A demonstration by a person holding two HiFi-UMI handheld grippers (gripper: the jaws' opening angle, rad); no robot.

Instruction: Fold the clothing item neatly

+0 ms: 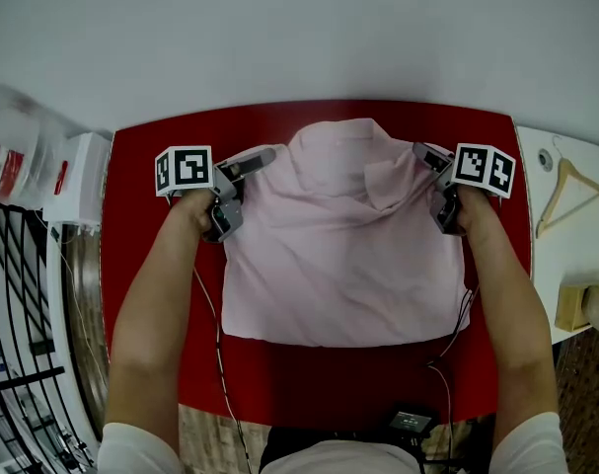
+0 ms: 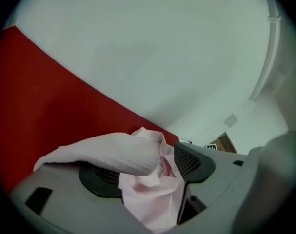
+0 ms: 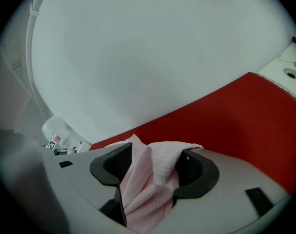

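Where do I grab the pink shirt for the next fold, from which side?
Probably the two near corners of the pink shirt, from your side: that edge lies flat and straight on the red table, while the far corners sit bunched in the open left gripper and right gripper.

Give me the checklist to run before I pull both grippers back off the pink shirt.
1. Left gripper jaws apart: ok.
2. Right gripper jaws apart: ok.
3. Shirt clear of the left jaws: not ok, cloth lies between them and drapes over one.
4. Shirt clear of the right jaws: not ok, bunched cloth sits between them.
5. Shirt wholly on the red table: ok.
6. Top edge flat: not ok, a flap puckers near the right gripper.
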